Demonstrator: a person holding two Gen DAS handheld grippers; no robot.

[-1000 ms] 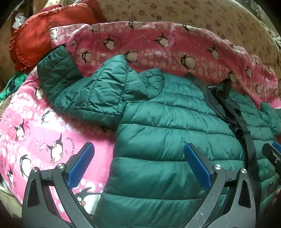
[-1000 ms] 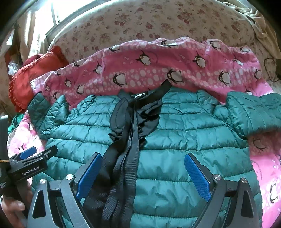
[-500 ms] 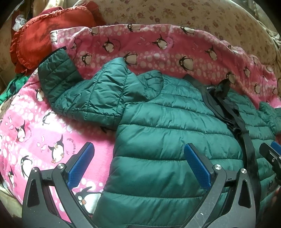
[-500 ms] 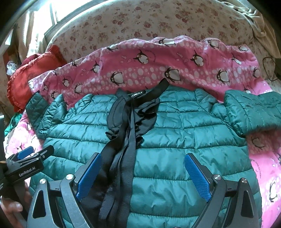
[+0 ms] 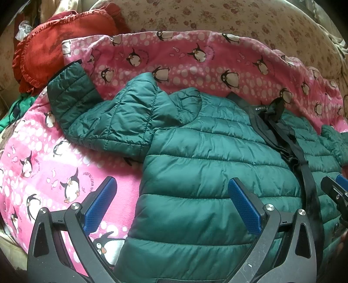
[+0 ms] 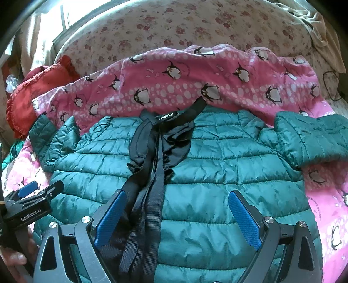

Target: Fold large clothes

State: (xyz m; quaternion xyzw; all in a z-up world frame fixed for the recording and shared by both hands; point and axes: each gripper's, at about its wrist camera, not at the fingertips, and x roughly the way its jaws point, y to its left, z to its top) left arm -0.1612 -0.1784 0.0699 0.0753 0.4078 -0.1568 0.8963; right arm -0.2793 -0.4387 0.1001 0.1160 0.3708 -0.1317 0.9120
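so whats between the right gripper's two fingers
In the right wrist view, the right gripper is open over the green jacket; between its fingers lie quilted jacket fabric and, toward the left finger, the black straps. Whether it touches them is unclear.

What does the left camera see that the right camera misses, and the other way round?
Only the left wrist view shows the left sleeve spread out in full. Only the right wrist view shows the right sleeve whole, plus a bright window. Both show the green puffer jacket, the black straps on it, the pink penguin blanket, the red cushion, and both grippers open, left gripper and right gripper.
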